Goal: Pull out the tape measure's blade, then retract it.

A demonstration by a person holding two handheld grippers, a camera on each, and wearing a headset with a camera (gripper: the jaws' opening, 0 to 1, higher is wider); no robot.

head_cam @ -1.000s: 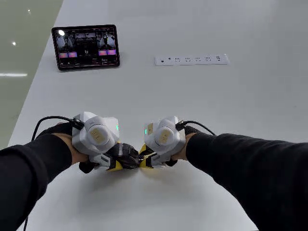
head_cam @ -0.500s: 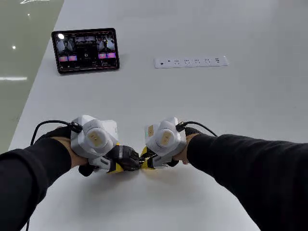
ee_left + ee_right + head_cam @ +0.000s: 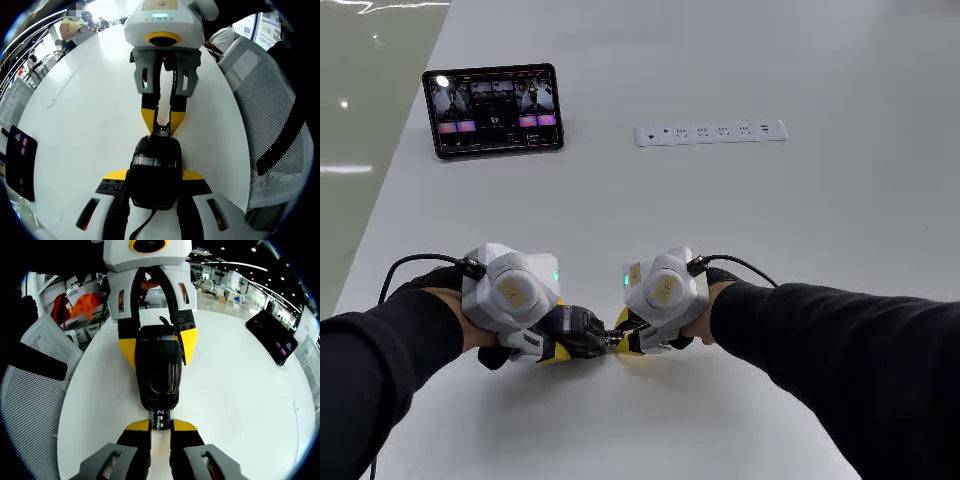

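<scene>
The left gripper (image 3: 155, 176) jaws clench the tape measure (image 3: 578, 328) case, low over the counter (image 3: 740, 250). Facing it, the right gripper (image 3: 160, 429) jaws pinch the barely drawn blade (image 3: 160, 417), whose axis runs straight between both grippers.

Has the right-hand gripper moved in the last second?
Yes, slightly: the right gripper, gripping the blade, edged rightward against the power strip, away from the tape measure.

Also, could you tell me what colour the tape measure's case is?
The case is black, clearest in the right gripper view.
</scene>
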